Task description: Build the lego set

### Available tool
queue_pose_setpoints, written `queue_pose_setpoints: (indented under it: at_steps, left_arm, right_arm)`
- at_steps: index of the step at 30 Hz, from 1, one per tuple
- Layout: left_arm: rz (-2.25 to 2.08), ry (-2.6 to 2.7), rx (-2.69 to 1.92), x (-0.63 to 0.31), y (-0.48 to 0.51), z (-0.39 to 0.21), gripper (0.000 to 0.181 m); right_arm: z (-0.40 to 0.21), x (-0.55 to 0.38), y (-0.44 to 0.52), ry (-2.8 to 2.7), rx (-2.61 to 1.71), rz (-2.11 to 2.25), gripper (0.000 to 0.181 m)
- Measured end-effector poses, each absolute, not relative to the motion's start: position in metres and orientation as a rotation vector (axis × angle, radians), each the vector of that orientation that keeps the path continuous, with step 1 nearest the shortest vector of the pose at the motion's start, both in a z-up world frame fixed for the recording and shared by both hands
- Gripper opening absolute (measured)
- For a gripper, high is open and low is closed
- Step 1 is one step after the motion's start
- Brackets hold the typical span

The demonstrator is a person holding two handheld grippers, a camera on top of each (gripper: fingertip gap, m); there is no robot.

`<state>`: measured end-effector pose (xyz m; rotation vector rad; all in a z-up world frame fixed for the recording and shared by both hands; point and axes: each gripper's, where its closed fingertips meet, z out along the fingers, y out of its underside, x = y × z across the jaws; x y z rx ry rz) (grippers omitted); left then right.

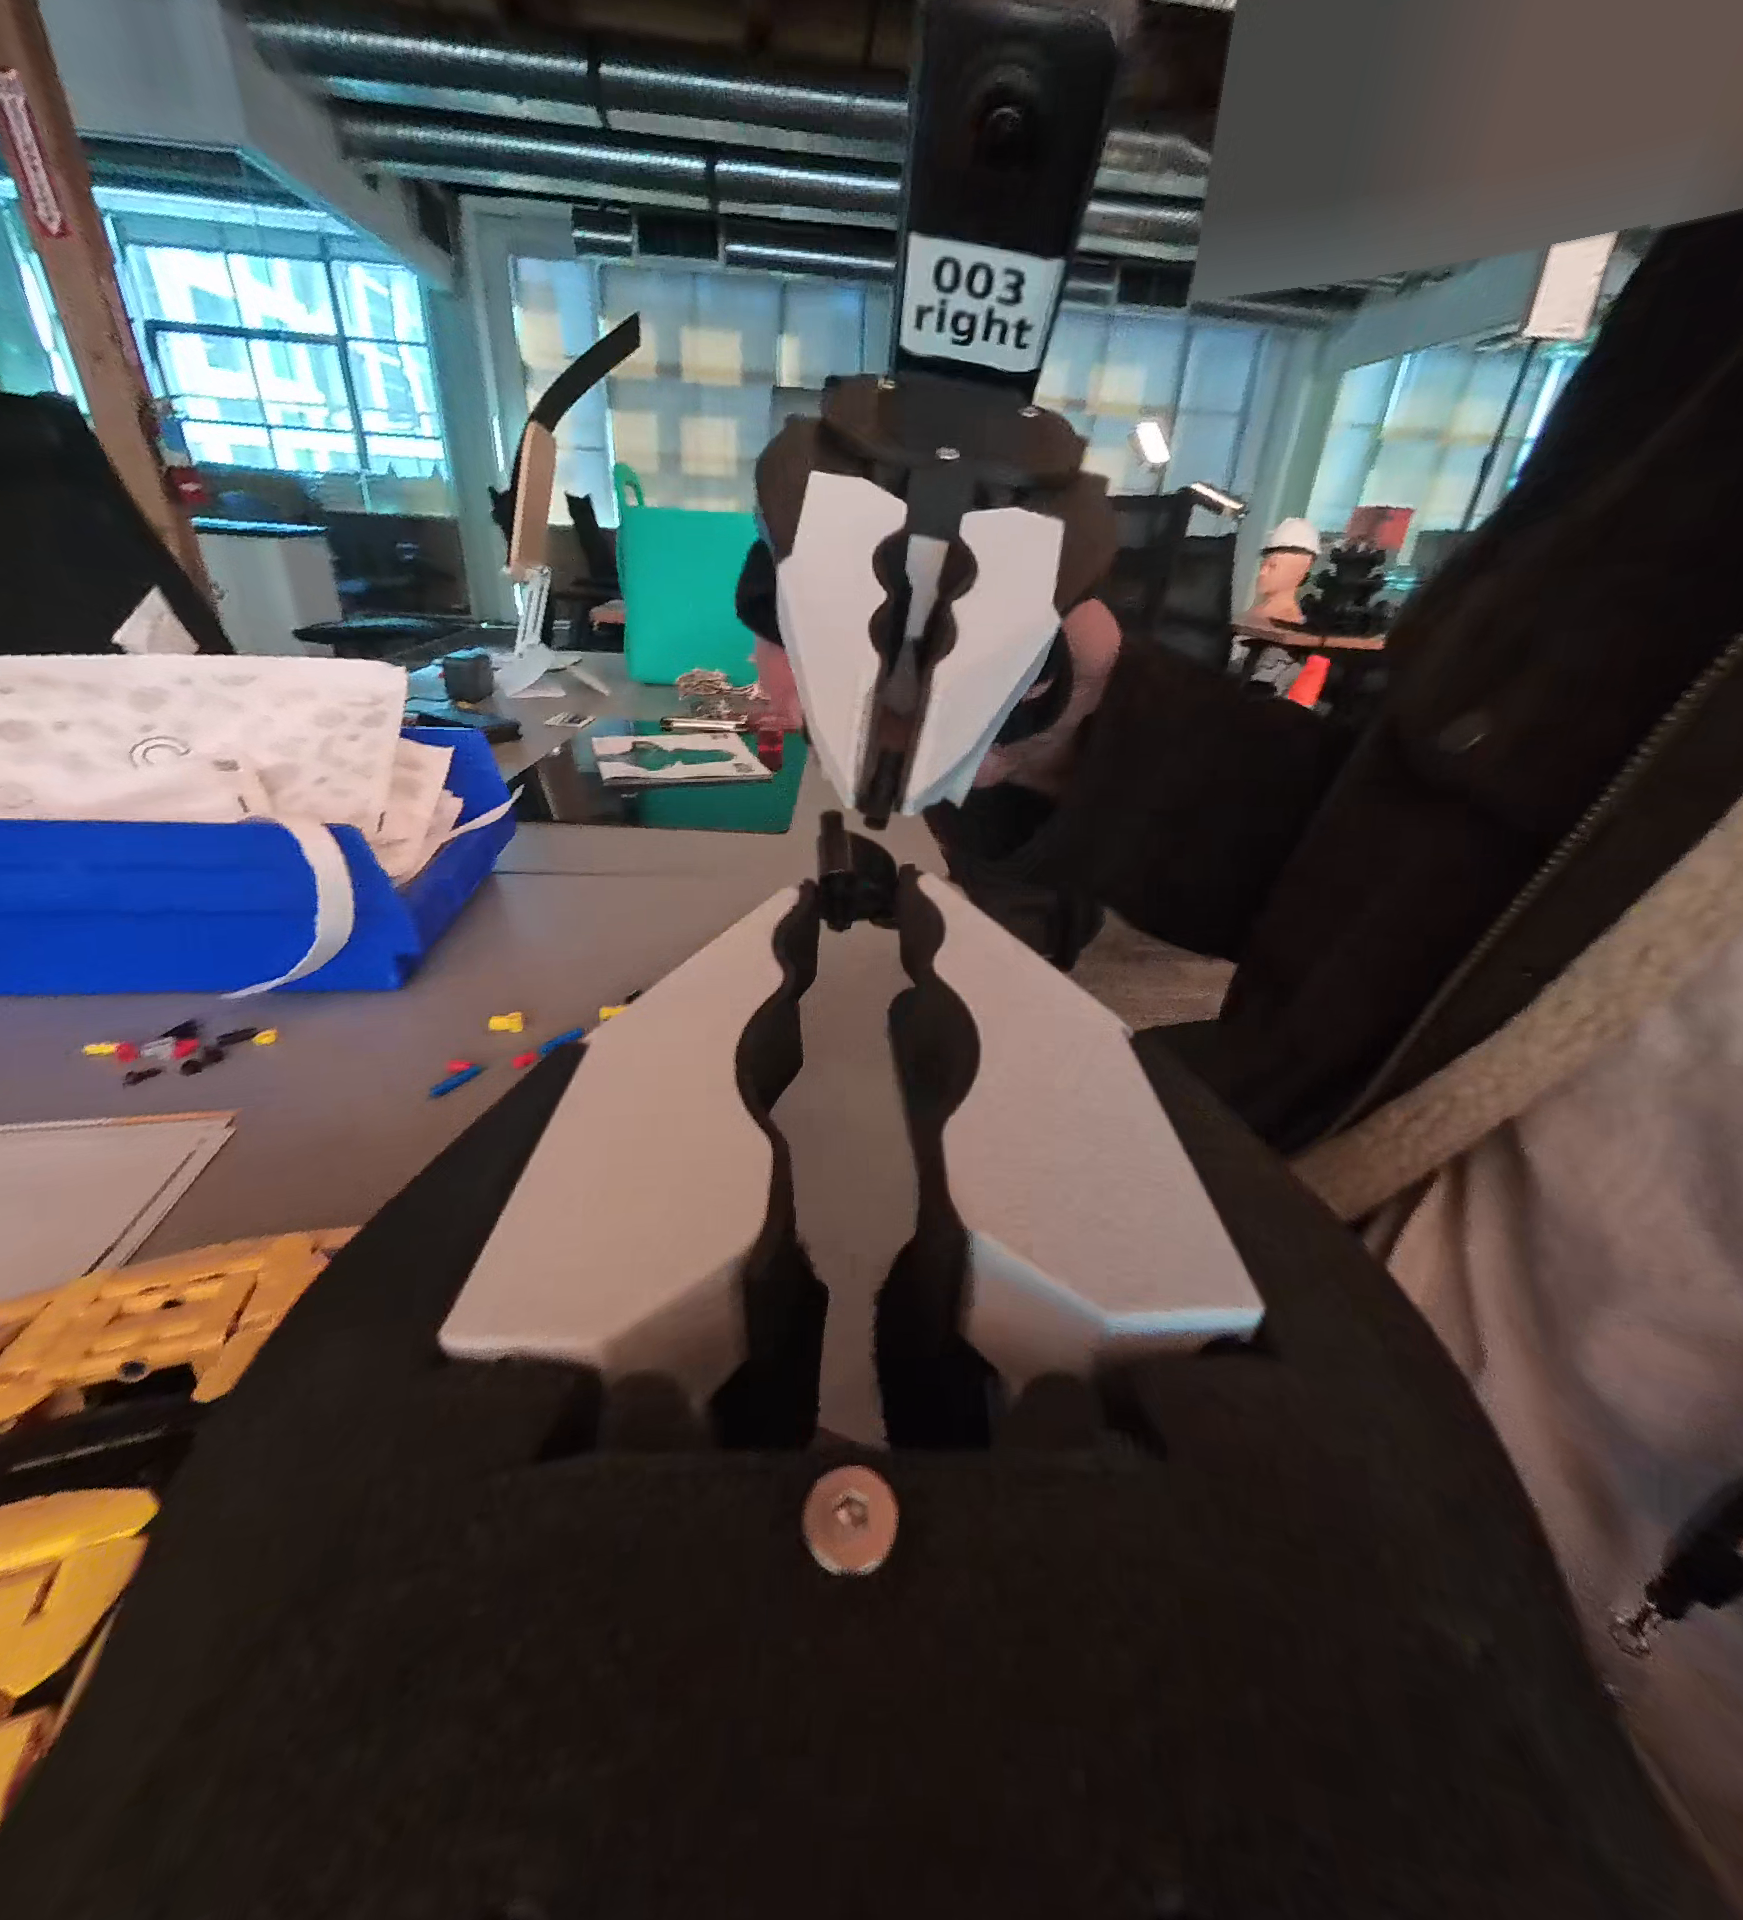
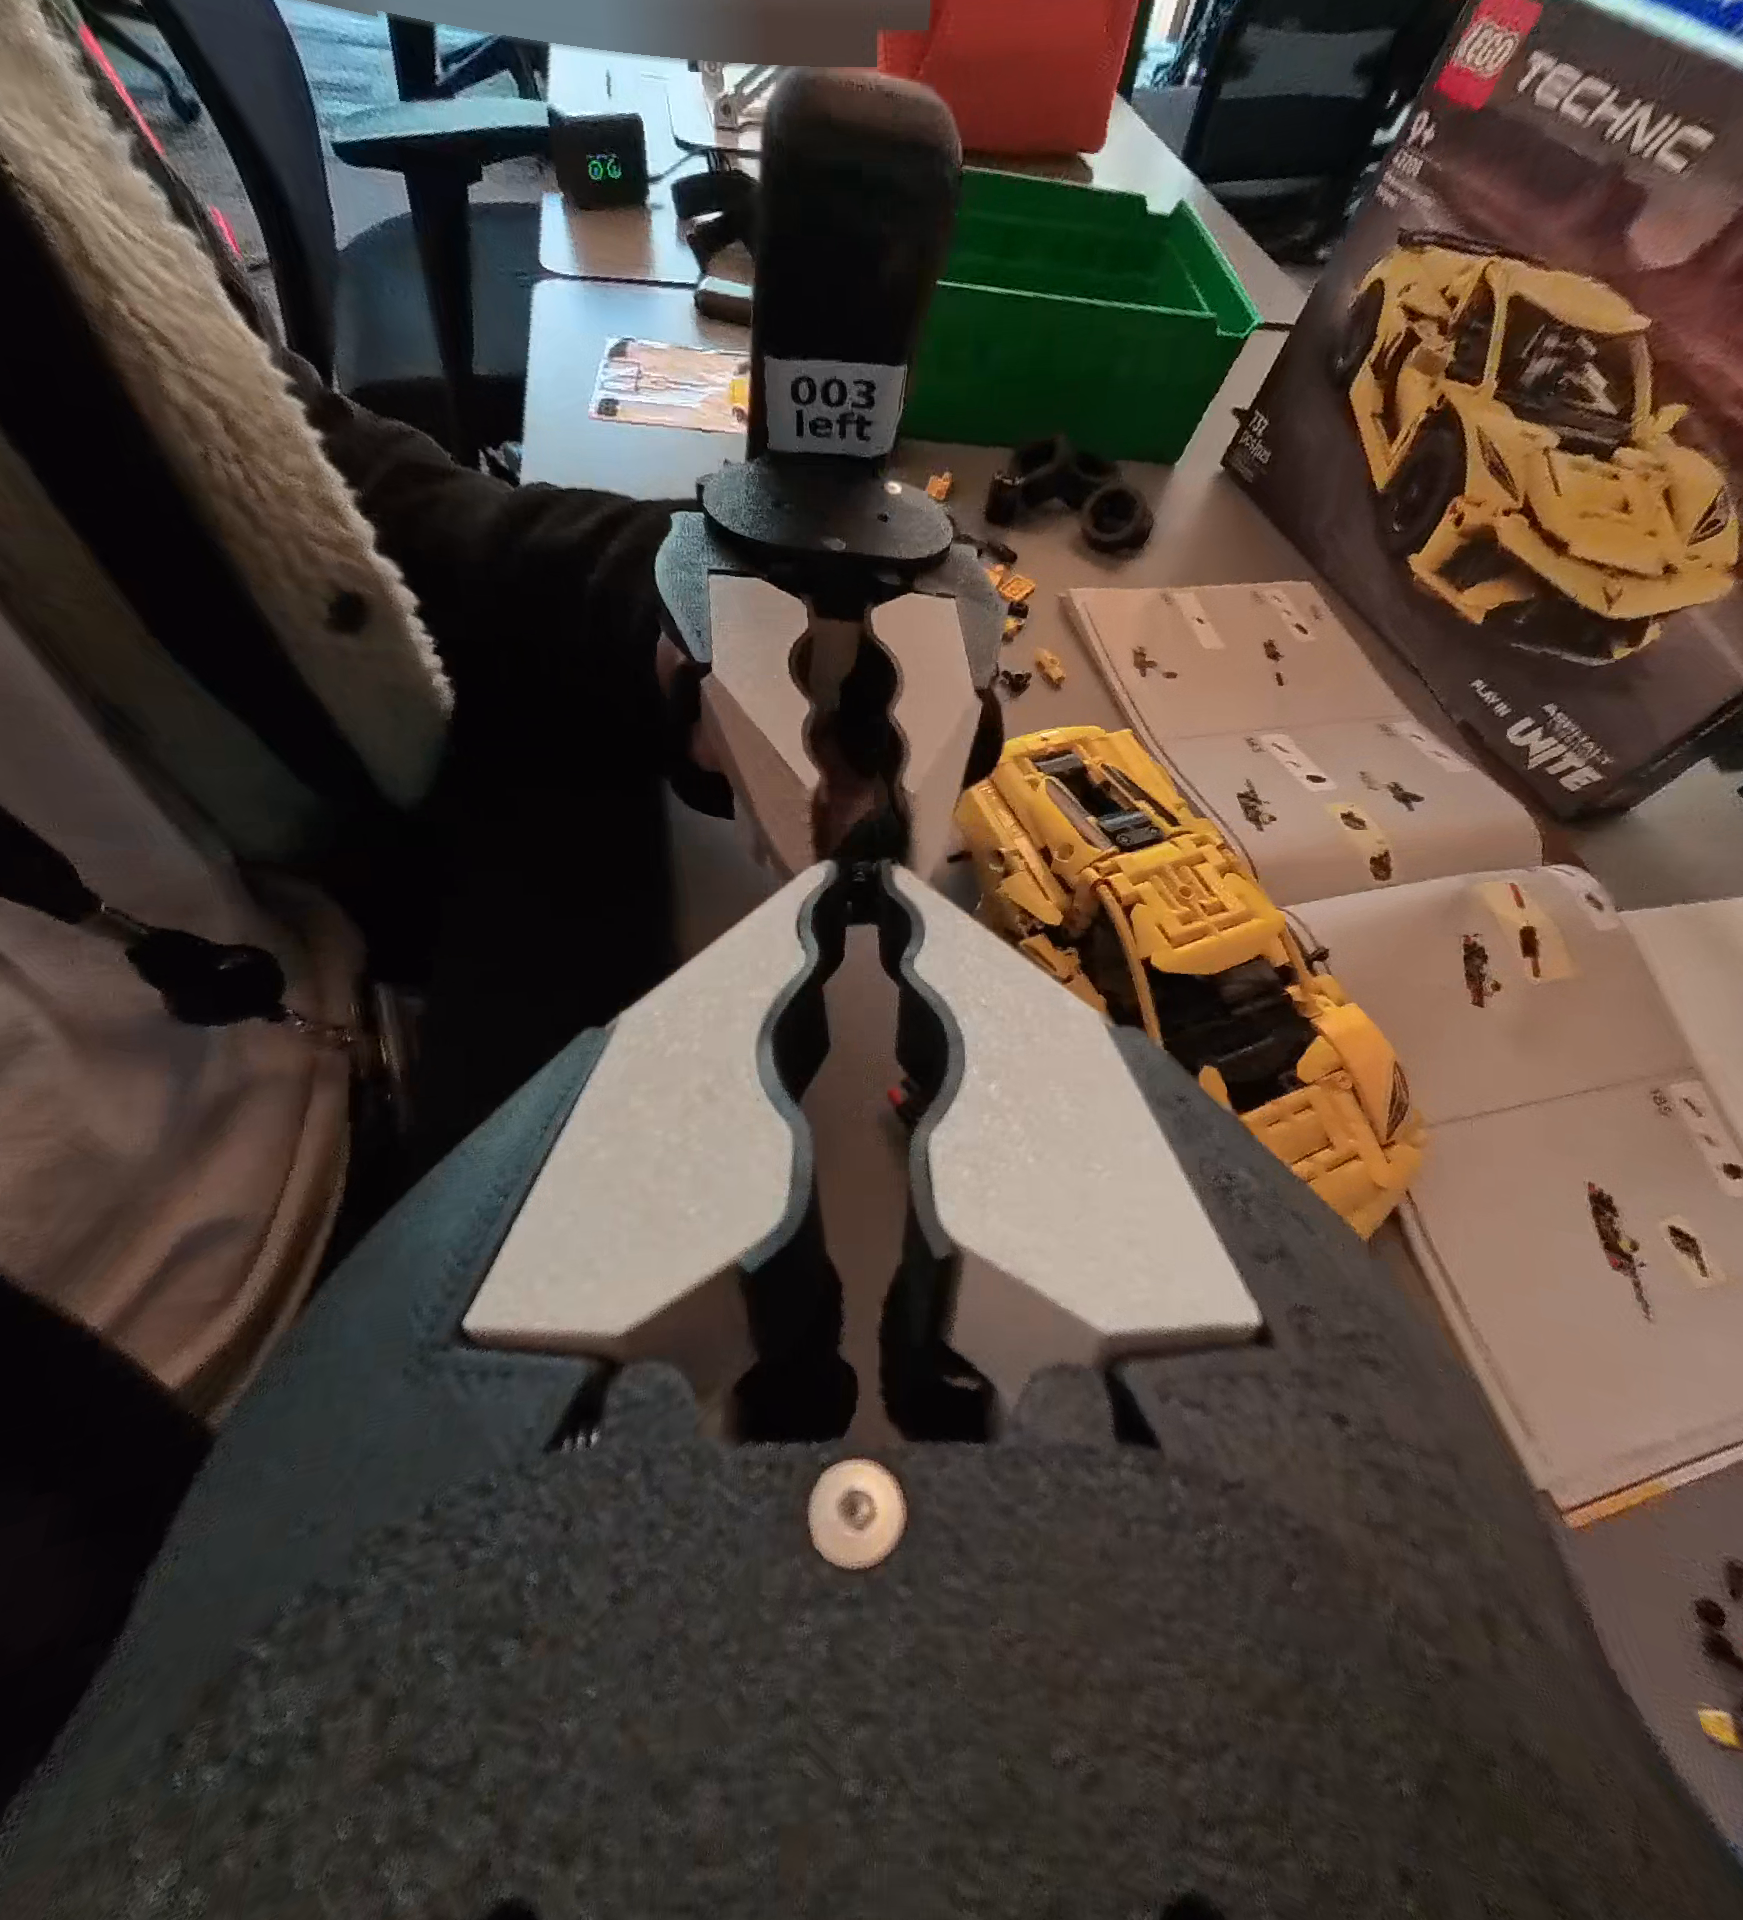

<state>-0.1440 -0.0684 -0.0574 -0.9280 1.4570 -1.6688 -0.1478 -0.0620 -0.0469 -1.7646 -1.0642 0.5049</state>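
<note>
Black piece (image 1: 849, 891) between both tools' tips, above table edge (image 1: 701, 844).

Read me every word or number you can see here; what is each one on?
I name only the bearers, not their wording.
White sticker on the right gripper handle: legible.
White label on the left gripper handle: legible.
Set box: logo and lettering, legible.
Open instruction booklet: too small.
Red strip on the wooden post: blurred.
Small black display: green digits.
</note>
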Motion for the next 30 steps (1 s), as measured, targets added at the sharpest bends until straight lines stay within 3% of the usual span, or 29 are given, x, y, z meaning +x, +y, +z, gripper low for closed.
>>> queue_pose_setpoints:
  at_steps: [16,30]
  left_arm:
    - [-1.654,1.525,-0.895,-0.147,-0.077,-0.062,0.014]
    - [-1.220,1.657,-0.946,-0.130,-0.066,-0.096,0.013]
  right_arm:
    - [-0.058,-0.152,-0.064,-1.122,-1.819,0.518,0.004]
    - [-0.092,-0.137,-0.056,-1.166,-2.001,0.440,0.004]
